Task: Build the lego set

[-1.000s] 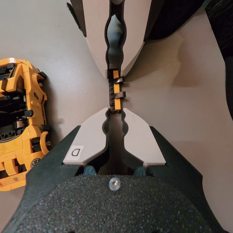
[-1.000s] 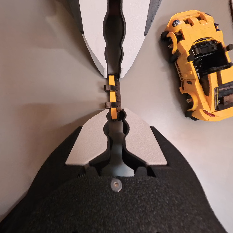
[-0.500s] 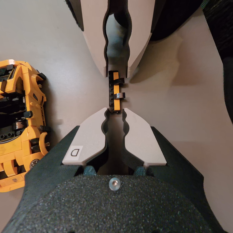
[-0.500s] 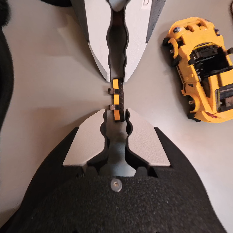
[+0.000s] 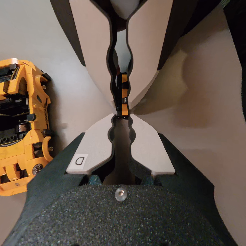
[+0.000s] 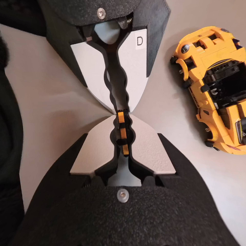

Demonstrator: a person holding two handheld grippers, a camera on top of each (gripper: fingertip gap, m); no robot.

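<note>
Lying along the line that joins the two tools, the black-and-orange strip [image 6: 123, 131] has its long axis running straight up the middle of both wrist views. In the right wrist view most of its length sits deep in the channel between the fingers of the right tool [image 6: 121, 117], which are narrowed about it; only its far end pokes out at the tips. In the left wrist view that same near end [image 5: 122, 110] reaches just to the tips of the left tool [image 5: 121, 117], whose fingers stand close together, touching or almost touching the strip's end; I cannot tell whether they truly pinch it. The two tools meet tip to tip at frame centre. So the right tool is by far the nearer holder, and any coming move probably turns on sliding or passing the strip lengthwise.

Outward from there, the yellow car [image 6: 213, 86] rests on the pale table [image 6: 166, 166], at the right of the right wrist view and at the left edge of the left wrist view [image 5: 22, 123], well apart from the tools.
</note>
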